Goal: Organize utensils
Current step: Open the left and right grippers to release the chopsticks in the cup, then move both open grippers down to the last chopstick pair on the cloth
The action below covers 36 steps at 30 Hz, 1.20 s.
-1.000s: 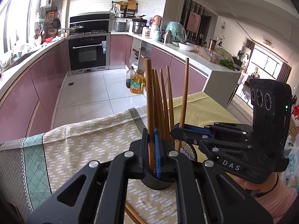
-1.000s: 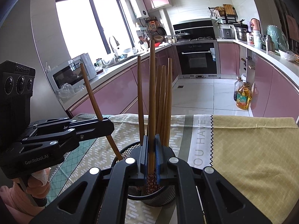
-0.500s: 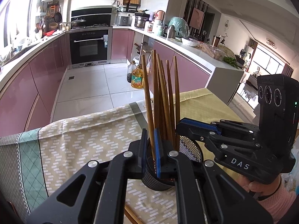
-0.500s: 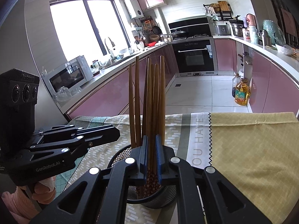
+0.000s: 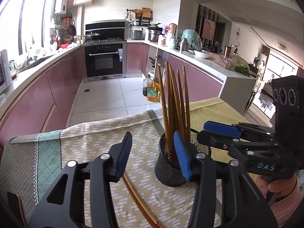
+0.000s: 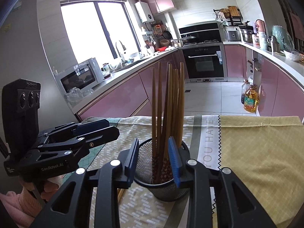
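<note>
A black mesh cup point(image 5: 172, 168) point(image 6: 152, 157) stands on the tablecloth and holds several wooden chopsticks point(image 5: 173, 102) point(image 6: 168, 102) upright. My left gripper point(image 5: 153, 154) is open and empty, just left of the cup; it also shows in the right wrist view point(image 6: 98, 127). My right gripper point(image 6: 153, 156) is open, its fingers on either side of the cup and sticks; it also shows in the left wrist view point(image 5: 220, 131). One loose chopstick point(image 5: 139, 202) lies on the cloth below my left gripper.
The table has a patterned cloth point(image 5: 91, 142) and a yellow cloth point(image 6: 256, 152). Beyond the far edge is the kitchen floor with oil bottles point(image 5: 153, 93). Pink cabinets and an oven point(image 6: 204, 60) stand behind.
Both grippers were shut on chopsticks held over the cup. They lowered them in and opened, so the sticks now stand free in the cup. Both grippers have drawn back a little.
</note>
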Tool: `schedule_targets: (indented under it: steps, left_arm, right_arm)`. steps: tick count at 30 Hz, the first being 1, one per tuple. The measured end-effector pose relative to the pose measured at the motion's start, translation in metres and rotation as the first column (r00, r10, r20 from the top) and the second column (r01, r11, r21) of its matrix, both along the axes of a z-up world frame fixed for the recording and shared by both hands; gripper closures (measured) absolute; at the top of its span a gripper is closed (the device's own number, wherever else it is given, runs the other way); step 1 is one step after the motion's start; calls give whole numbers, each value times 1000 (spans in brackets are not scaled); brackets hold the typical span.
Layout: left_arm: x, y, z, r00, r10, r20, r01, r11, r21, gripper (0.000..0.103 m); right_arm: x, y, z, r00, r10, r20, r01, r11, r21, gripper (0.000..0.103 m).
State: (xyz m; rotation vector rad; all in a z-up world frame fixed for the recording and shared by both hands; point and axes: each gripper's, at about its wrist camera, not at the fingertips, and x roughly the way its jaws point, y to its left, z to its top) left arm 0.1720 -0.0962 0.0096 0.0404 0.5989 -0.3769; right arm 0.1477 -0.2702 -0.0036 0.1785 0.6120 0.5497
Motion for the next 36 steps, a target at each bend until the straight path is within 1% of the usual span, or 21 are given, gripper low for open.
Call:
schedule_targets:
  steps: [2,3,5,7,9,11,14,18,20,23,28,32,36]
  left_arm:
    - [-8,3,0,999,26,21,-27,999,18,41]
    - [-12,5,0,999,39,32,-40,999,27,31]
    - [-18,9,1,997,62,50,-64,997,44,29]
    - [-23,19,-2,995,87,46,-88,995,38,19]
    - [-27,28,-6,993,112,38,-113,993,34,19]
    - [-31,39,-11,990,140,31,-142,989,42,17]
    - [-37,54,-22,984,179,16,-180,982,63,16]
    - [-42,73,-44,977,213,-26,-210,974,90,16]
    - [-43,81,-54,973,225,-51,-219,971,94,16]
    - [-46,91,-66,966,240,-91,-232,969,89,18]
    - [-49,96,-78,961,246,-124,-237,968,82,21]
    - [-48,94,-86,959,244,-147,-233,969,84,21]
    - [-46,92,-92,956,240,-169,-229,970,83,21]
  right_arm:
    - [-8,3,2,1000,16,6,-16,1000,0,63]
    - [-12,5,2,1000,30,9,-30,1000,0,62]
    - [-20,10,2,999,51,16,-51,999,-6,58]
    - [-28,17,2,997,75,21,-74,997,-19,56]
    - [-35,22,-2,995,97,17,-97,995,-28,51]
    - [-40,29,-10,993,122,-6,-122,992,-46,47]
    - [-43,40,-28,987,146,-60,-150,987,-61,46]
    - [-44,59,-55,978,160,-134,-176,978,-113,46]
    - [-44,68,-66,970,170,-173,-192,974,-121,46]
    - [-43,77,-76,962,174,-209,-203,971,-127,47]
    - [-47,89,-84,960,166,-227,-205,965,-164,48]
    - [-48,93,-87,960,153,-237,-199,963,-184,49]
    - [-49,95,-90,961,136,-242,-189,960,-207,52]
